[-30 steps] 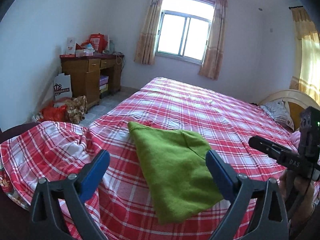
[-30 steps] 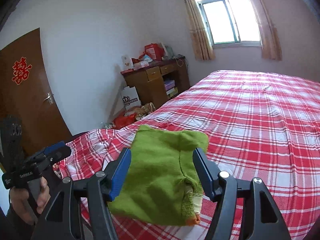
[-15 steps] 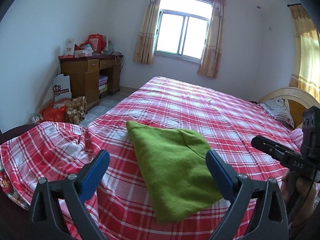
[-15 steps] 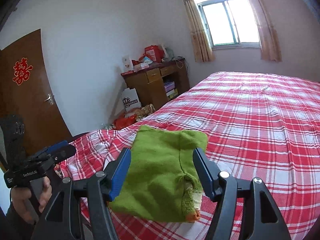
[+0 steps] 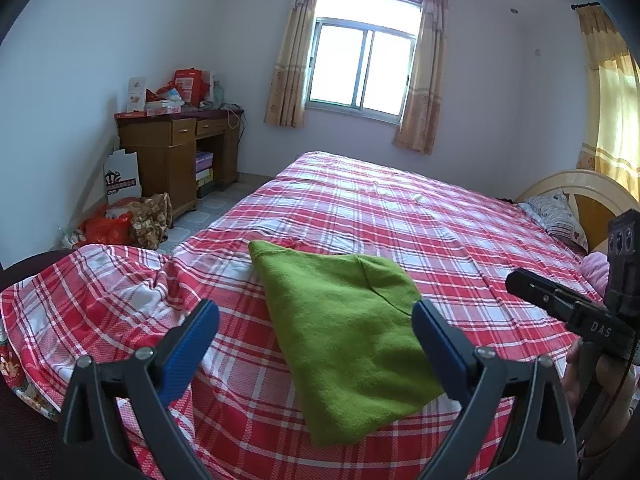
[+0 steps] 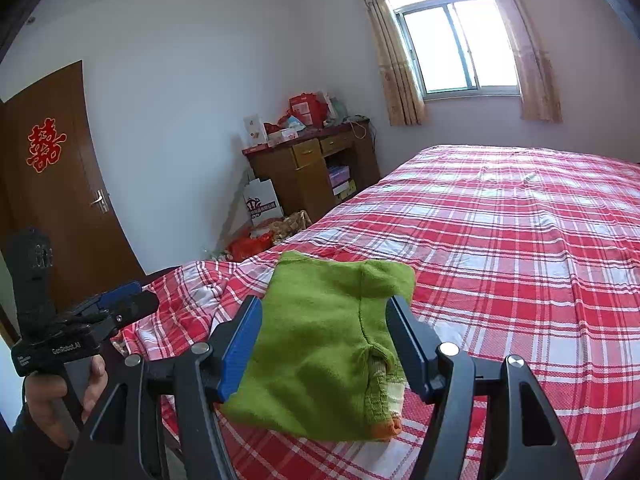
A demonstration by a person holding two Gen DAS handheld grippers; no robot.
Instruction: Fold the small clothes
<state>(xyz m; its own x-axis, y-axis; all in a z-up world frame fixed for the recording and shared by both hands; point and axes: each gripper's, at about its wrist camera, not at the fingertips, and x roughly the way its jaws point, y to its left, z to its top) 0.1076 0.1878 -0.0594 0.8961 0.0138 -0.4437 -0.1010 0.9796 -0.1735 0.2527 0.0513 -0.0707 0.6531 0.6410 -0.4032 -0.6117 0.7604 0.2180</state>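
Ahead of both open, empty hand-held grippers, left [image 5: 316, 344] and right [image 6: 324, 344], a folded green garment [image 5: 344, 332] lay on the plaid bed [image 5: 400, 216]. Beyond stood a cluttered wooden desk [image 5: 176, 148]; the garment's near edge was partly hidden behind the right fingers [image 6: 408, 344].

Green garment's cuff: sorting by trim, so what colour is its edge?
Orange, on the cuff of the green garment; right wrist view shows it best.

We see a bed [image 5: 400, 216] under a red-and-white plaid sheet [image 6: 520, 240], rumpled at its near corner. A folded green garment [image 5: 344, 328] lies flat near that edge; a patterned pillow [image 5: 556, 216] sits by the headboard.
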